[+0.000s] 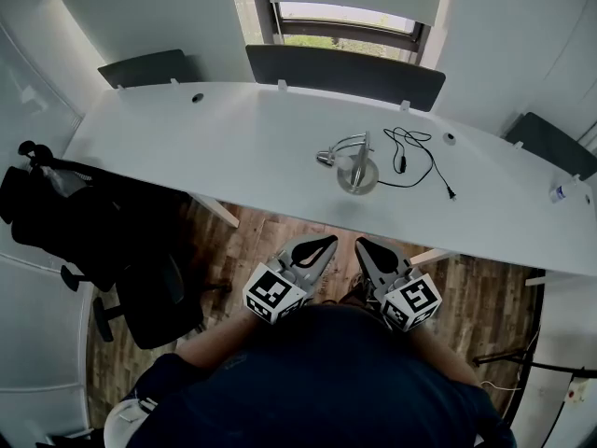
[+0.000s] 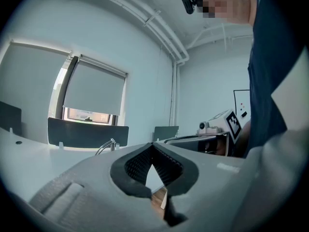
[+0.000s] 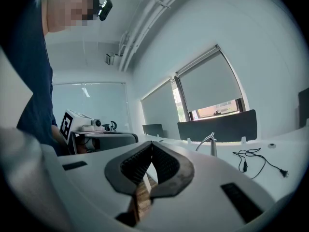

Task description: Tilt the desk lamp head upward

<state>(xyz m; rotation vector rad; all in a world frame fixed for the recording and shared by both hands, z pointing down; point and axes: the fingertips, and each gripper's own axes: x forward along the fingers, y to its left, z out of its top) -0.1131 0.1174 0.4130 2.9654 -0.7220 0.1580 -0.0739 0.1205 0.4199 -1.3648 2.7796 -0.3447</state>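
One desk (image 1: 233, 147), long, white and curved, serves as landmark for all places below. Three dark panels (image 1: 345, 75) stand along the desk's far edge. One black office chair (image 1: 140, 287) sits off the desk's near edge, toward its left end.

Two tongs, both off the desk, short of its near edge and about level with the lamp:
- left gripper (image 1: 322, 244): jaws pressed together, nothing between the pads.
- right gripper (image 1: 366, 245): jaws pressed together, likewise empty.

One desk lamp (image 1: 359, 161), chrome, stands on the desk right of its middle, closer to the near edge than the far one. One round base (image 1: 357, 179), one thin curved arm. One cord (image 1: 415, 152) lies loose on the desk just right of the base and ends in one plug (image 1: 451, 194), not plugged in. One small lamp head (image 1: 325, 158) hangs left of the base, angled down at the desk.

Task not yet begun; neither tong is near the lamp.

Risks, as judged:
- The base looks small and light. Lifting the head with no hold on the base could slide or tip the whole lamp.
- Smooth chrome may slip in a shallow pinch.
- Loose cord could snag a tong reaching in from the desk's right.
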